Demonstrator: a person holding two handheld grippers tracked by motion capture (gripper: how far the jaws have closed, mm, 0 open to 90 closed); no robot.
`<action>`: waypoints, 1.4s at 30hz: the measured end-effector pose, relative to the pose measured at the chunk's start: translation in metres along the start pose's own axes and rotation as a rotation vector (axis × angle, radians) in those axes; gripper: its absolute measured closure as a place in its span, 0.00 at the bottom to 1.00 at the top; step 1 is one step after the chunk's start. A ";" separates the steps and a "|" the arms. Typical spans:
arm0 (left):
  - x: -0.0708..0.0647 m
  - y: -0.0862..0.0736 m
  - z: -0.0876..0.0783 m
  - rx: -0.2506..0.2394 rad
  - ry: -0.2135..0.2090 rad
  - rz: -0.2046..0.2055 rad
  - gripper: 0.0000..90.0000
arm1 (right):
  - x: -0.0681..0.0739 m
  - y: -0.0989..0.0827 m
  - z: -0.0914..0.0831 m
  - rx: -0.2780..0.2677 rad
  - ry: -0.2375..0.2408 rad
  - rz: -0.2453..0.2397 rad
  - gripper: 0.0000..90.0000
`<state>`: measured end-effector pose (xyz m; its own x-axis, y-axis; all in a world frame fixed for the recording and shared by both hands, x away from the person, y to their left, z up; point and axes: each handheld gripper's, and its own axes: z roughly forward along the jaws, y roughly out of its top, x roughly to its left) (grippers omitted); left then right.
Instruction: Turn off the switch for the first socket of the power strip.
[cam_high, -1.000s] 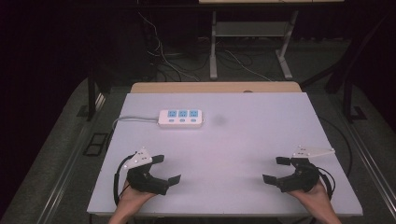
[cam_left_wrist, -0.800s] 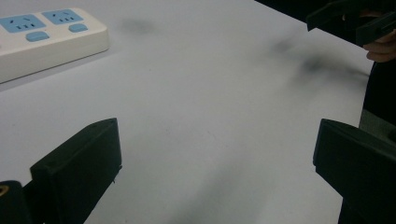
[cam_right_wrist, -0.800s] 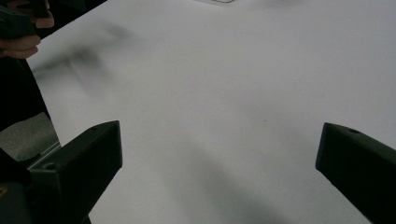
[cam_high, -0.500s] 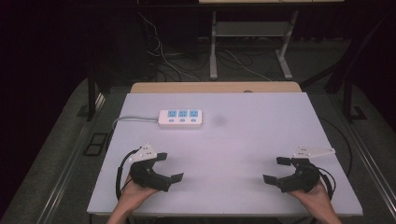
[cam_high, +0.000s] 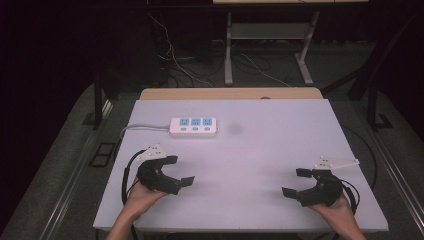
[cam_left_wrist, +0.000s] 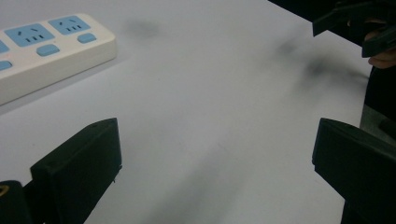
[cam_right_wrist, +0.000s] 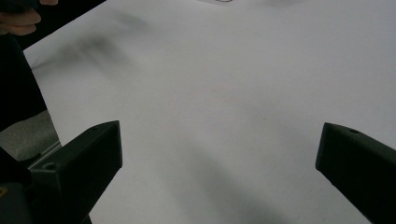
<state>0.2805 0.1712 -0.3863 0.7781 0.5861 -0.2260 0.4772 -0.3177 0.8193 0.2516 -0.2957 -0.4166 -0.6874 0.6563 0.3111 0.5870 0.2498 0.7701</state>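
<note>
A white power strip (cam_high: 194, 126) with blue sockets lies on the white table (cam_high: 250, 145), toward the back left; its cord runs off to the left. My left gripper (cam_high: 179, 171) rests near the front left, held by a hand, jaws wide apart with nothing between them. In the left gripper view the power strip (cam_left_wrist: 44, 51) sits at the upper left, beyond the left jaw. My right gripper (cam_high: 297, 182) sits near the front right, also open and empty, pointing toward the table's middle. Its jaws frame bare table (cam_right_wrist: 224, 107) in the right gripper view.
A wooden board (cam_high: 230, 93) edges the table's far side. Behind it stand a metal frame (cam_high: 230, 45) and loose cables on the dark floor. The right hand and its gripper (cam_left_wrist: 359, 23) appear at the upper right of the left gripper view.
My left gripper has turned and shifted slightly toward the table's middle. The right gripper has barely moved.
</note>
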 end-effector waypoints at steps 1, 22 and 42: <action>0.001 0.001 0.000 0.000 0.001 -0.001 0.00 | 0.000 0.000 0.000 0.001 0.000 0.001 0.00; 0.019 0.032 0.003 0.042 0.020 0.014 0.01 | 0.001 0.000 0.001 0.007 0.008 -0.004 0.00; 0.039 0.057 0.006 0.101 0.039 0.038 0.01 | 0.001 -0.001 0.001 0.008 0.014 -0.008 0.00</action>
<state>0.3407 0.1715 -0.3513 0.7807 0.6004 -0.1733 0.4879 -0.4124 0.7694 0.2515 -0.2945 -0.4177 -0.6979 0.6441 0.3130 0.5850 0.2606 0.7680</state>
